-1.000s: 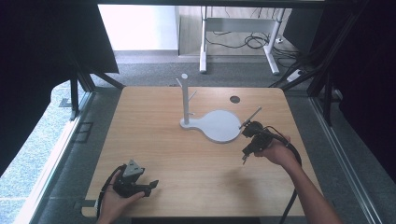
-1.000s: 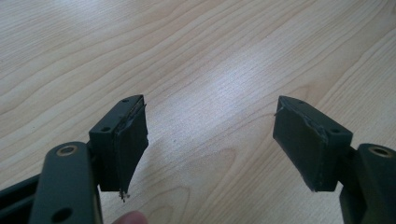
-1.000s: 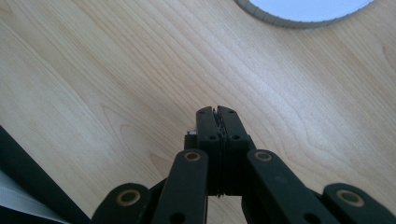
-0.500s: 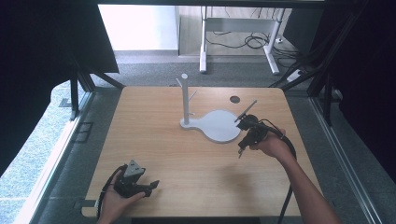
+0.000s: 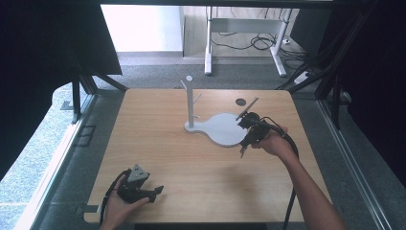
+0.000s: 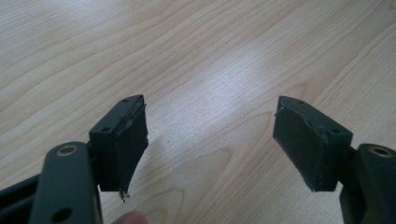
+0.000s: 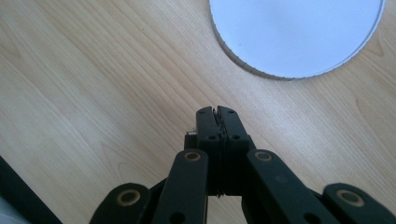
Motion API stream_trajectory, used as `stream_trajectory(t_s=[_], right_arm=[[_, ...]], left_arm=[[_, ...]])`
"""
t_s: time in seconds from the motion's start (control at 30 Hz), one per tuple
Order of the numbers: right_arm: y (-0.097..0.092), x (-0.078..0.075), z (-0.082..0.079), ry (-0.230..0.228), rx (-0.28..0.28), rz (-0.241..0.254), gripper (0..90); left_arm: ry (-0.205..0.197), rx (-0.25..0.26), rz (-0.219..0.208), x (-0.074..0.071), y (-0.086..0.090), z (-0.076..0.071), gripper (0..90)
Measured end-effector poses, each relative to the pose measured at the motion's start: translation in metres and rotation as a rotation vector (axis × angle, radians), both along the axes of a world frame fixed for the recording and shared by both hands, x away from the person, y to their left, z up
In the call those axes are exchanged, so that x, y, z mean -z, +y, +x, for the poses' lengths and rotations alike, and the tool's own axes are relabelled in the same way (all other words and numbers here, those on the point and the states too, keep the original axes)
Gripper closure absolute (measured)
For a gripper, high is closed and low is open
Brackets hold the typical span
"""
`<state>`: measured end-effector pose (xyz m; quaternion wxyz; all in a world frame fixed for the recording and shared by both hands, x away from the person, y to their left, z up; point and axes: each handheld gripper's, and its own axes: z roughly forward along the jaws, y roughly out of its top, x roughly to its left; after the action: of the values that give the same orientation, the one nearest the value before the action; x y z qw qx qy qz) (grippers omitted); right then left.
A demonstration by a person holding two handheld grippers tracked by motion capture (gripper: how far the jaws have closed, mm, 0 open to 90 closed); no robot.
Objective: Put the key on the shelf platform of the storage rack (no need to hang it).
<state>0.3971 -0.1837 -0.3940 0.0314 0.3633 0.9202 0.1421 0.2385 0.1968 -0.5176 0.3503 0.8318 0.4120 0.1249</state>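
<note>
The right gripper (image 5: pixel 245 146) is held at the near right edge of the white stand base (image 5: pixel 224 128), its jaws pressed together with nothing seen between them. The stand's peg post (image 5: pixel 190 103) rises at the base's far left end. The left gripper (image 5: pixel 155 190), well apart from the base near the tabletop's (image 5: pixel 191 167) front edge, is held with jaws spread.

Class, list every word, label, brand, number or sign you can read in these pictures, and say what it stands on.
None: no readable text on the light wooden table, the white flat stand base, its white upright peg post, the left gripper or the right gripper.
</note>
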Motion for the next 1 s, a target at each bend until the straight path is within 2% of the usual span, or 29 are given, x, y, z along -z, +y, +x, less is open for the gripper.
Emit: stream_trajectory(t_s=[0.57,1.0], right_arm=[[0.006,-0.006,0.016,-0.004,0.018,0.008,89.6],[0.008,-0.004,0.038,0.009,0.044,0.021,89.6]], left_arm=[[0.002,0.0,0.003,0.0,0.001,0.0,26.4],[0.002,0.0,0.003,0.0,0.002,0.001,26.5]])
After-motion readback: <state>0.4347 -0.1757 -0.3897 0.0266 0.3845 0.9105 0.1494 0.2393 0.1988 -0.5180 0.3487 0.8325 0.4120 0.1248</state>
